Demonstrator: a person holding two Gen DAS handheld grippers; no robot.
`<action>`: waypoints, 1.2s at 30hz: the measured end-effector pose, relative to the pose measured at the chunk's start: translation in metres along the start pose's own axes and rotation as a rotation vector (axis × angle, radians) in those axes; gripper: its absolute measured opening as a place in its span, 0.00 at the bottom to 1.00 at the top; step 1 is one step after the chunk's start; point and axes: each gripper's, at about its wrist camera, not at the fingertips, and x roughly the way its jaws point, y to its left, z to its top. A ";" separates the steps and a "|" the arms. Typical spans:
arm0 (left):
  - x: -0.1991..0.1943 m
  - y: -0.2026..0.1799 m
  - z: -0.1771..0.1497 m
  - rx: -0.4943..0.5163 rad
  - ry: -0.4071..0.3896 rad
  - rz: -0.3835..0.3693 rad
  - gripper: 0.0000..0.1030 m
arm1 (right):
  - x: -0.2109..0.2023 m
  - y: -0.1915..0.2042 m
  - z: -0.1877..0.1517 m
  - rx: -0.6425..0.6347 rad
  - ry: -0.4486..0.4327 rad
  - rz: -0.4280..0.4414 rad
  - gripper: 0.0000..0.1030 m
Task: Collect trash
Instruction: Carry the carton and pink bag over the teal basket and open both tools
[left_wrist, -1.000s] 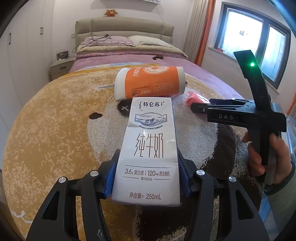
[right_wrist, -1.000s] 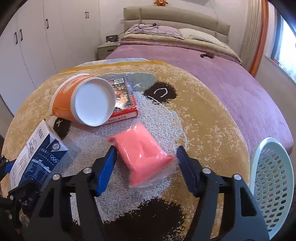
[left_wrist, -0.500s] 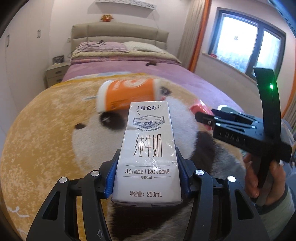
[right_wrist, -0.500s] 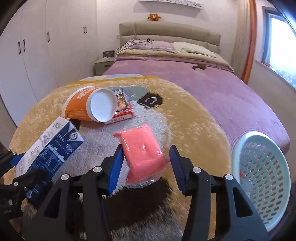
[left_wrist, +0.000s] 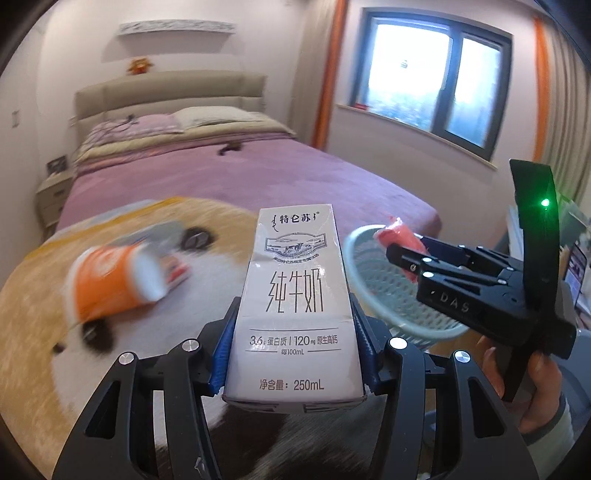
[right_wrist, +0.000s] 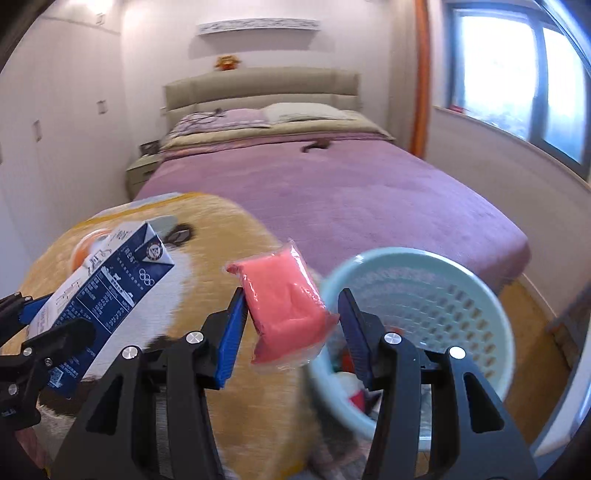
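Observation:
My left gripper (left_wrist: 293, 334) is shut on a white 250 mL milk carton (left_wrist: 295, 306), held upright above the panda blanket; the carton's blue side shows in the right wrist view (right_wrist: 107, 291). My right gripper (right_wrist: 291, 325) is shut on a pink plastic-wrapped packet (right_wrist: 286, 299), lifted beside the rim of a pale green mesh basket (right_wrist: 458, 280). In the left wrist view the packet (left_wrist: 397, 236) hangs over the basket (left_wrist: 373, 291). An orange paper cup (left_wrist: 110, 280) lies on its side on the blanket.
A flat printed box (left_wrist: 177, 266) lies behind the cup. The yellow panda blanket (left_wrist: 33, 314) covers the foot of a purple bed (right_wrist: 332, 184). The basket holds some trash (right_wrist: 354, 387). A nightstand (right_wrist: 142, 173) stands at the left, a window (right_wrist: 517, 81) at the right.
Both grippers have risen and swung right toward the basket, carrying the carton and the pink packet. The cup and box stay on the blanket, now further left.

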 end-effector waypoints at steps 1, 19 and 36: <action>0.006 -0.006 0.003 0.008 0.006 -0.013 0.50 | 0.001 -0.012 0.000 0.023 0.002 -0.015 0.46; 0.155 -0.084 0.039 0.066 0.186 -0.177 0.51 | 0.048 -0.159 -0.020 0.330 0.150 -0.149 0.51; 0.098 -0.038 0.028 0.020 0.096 -0.106 0.64 | 0.037 -0.129 -0.013 0.305 0.139 -0.095 0.55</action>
